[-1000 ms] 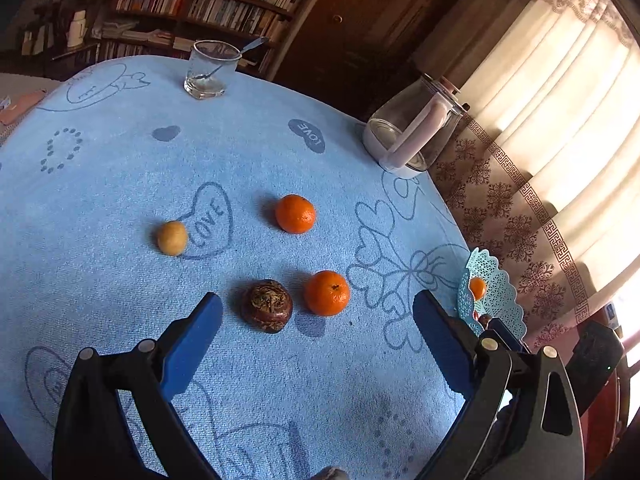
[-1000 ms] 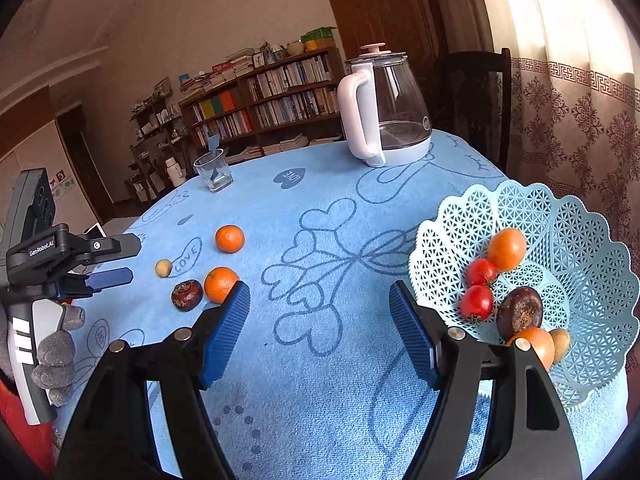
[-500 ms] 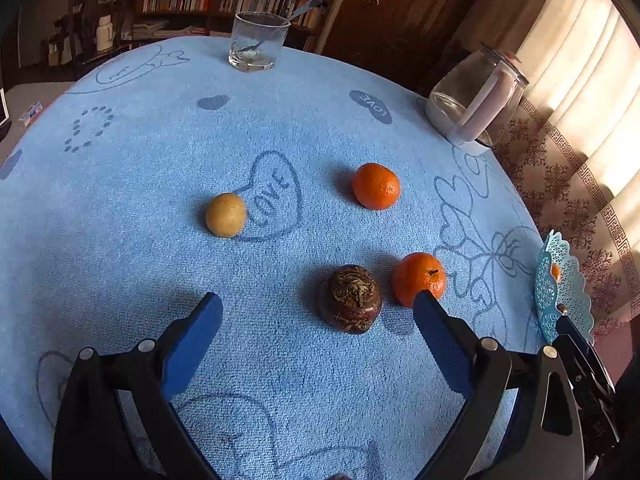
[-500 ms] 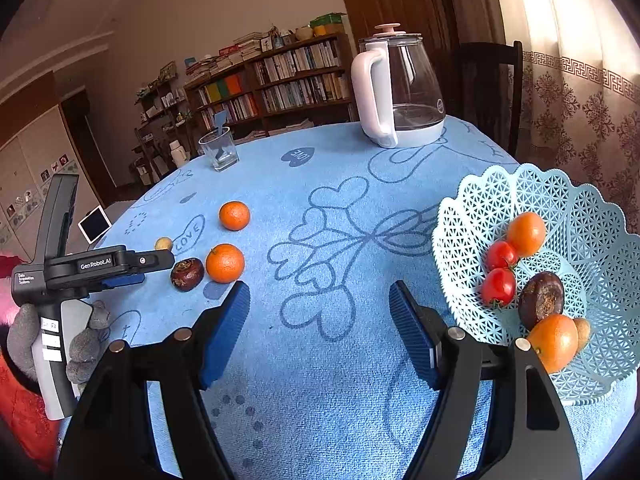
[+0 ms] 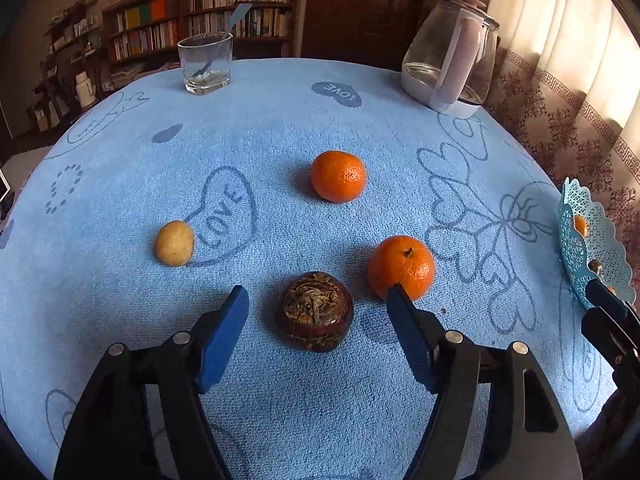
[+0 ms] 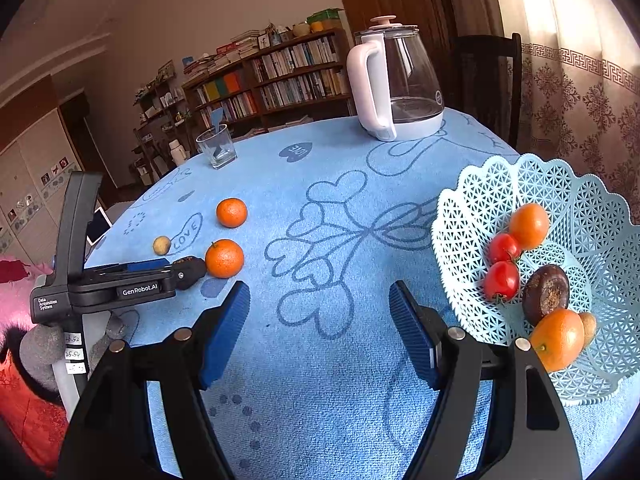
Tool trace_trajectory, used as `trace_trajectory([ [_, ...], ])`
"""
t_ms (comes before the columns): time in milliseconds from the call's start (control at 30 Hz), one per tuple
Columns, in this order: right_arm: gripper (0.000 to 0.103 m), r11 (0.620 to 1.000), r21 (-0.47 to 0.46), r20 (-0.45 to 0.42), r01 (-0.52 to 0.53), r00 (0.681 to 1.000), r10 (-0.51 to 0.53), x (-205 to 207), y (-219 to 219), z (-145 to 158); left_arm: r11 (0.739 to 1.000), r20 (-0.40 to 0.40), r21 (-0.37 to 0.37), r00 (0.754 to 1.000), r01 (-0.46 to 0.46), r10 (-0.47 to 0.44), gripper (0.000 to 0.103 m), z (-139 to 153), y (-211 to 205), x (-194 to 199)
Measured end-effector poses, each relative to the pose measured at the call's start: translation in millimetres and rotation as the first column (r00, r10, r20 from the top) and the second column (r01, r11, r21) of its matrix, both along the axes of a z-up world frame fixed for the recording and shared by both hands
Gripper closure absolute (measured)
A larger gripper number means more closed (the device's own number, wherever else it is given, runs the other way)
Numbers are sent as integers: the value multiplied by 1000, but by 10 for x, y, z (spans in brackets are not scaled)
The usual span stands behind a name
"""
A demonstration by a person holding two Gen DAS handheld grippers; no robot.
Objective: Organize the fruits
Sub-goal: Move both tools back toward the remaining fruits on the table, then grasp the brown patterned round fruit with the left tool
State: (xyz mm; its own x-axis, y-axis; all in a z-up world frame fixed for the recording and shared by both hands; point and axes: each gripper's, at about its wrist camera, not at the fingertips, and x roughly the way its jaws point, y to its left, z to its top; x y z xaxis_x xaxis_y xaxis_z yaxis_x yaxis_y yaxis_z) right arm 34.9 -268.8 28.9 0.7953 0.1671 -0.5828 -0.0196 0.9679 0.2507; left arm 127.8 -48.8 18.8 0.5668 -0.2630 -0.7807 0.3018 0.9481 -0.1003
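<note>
Between my left fingers [image 5: 224, 340] sits a rough, wrinkly brown fruit [image 5: 314, 312] on a fuzzy blue cloth [image 5: 280, 128]. My pads look like ribbed rubber (matt). Past them, two bumpy oranges [image 5: 401, 267].

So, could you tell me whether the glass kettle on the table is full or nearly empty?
Nearly empty. The kettle stands upright with its lid on, and the bookshelf shows plainly through its clear wall; no water line is visible.

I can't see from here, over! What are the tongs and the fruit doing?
Left tongs closing around the dark brown fruit, not pinching yet. Right tongs open, empty, beside the basket. Orange close by right finger.
</note>
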Motion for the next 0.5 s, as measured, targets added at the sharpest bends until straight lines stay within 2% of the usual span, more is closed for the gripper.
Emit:
trace_trajectory([
  [100, 29, 1000, -3, 2, 1, 1000, -1, -7, -1, -6, 1000, 22, 30, 1000, 8, -8, 41, 3, -28, -32],
  [400, 29, 1000, -8, 1, 0, 1000, 0, -5, -2, -8, 1000, 11, 16, 1000, -2, 2, 41, -64, 32, -31],
  [500, 29, 1000, -13, 3, -4, 1000, 4, 4, 0, -7, 999, 10, 36, 1000, 2, -2, 41, -83, 4, -16],
])
